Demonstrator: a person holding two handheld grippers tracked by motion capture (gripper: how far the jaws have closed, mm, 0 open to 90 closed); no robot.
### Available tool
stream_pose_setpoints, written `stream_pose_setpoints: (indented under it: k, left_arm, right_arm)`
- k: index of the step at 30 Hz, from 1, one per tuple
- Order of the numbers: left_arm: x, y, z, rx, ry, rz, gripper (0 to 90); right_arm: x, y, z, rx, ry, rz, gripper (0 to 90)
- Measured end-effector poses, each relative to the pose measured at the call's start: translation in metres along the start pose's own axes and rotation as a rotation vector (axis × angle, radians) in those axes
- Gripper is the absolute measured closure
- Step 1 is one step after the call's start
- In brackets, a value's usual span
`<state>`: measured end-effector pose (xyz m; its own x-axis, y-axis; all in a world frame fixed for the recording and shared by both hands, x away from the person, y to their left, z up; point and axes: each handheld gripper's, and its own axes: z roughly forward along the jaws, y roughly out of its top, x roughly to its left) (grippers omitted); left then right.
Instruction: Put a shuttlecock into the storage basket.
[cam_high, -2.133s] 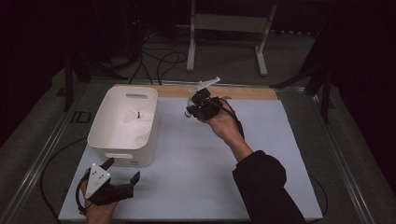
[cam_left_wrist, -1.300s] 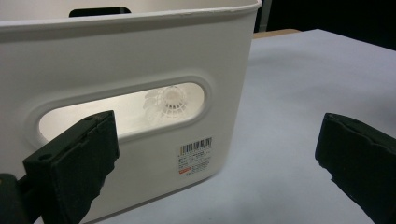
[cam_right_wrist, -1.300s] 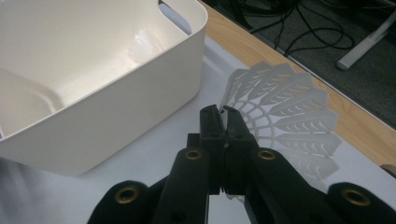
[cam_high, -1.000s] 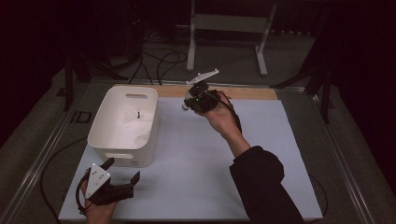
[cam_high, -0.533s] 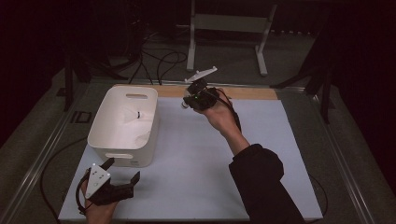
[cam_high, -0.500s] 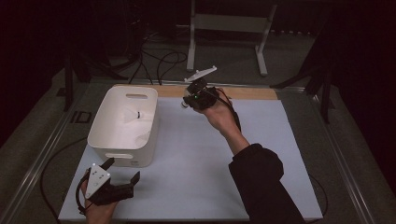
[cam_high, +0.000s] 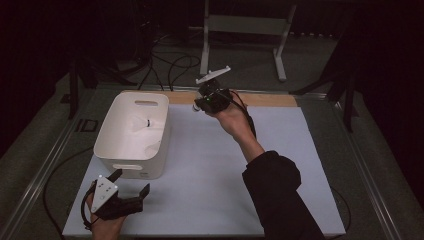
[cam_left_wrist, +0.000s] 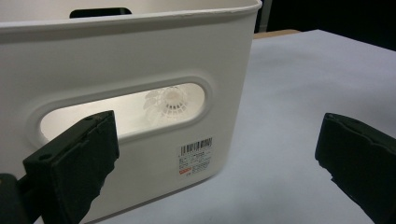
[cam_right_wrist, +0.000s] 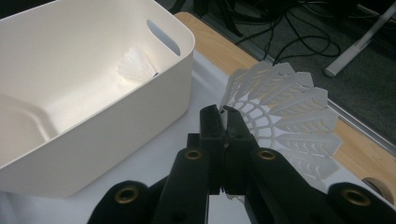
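— Where is the shuttlecock (cam_right_wrist: 285, 116), and what grips it?

— The right gripper (cam_right_wrist: 223, 114) has its jaws clenched on the white shuttlecock's skirt, held above the far edge of the table (cam_high: 210, 165), just beside the white bin (cam_high: 131, 131).

— And the other claw?

— The left gripper (cam_high: 131, 183) rests at the table's near left corner, jaws spread wide and released, facing the bin's near wall. A second shuttlecock (cam_left_wrist: 170, 100) lies inside the bin.
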<state>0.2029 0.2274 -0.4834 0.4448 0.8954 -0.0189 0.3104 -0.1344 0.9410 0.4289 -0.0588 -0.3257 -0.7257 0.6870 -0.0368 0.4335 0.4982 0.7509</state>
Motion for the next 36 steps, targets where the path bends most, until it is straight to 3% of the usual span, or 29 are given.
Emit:
stream_pose_setpoints:
  k: [36]
  left_arm:
    - [0.0,0.0,0.0,-0.005,-0.001,-0.003,0.3]
  right_arm:
    - [-0.007,0.02,0.009,-0.021,-0.021,0.02,88.9]
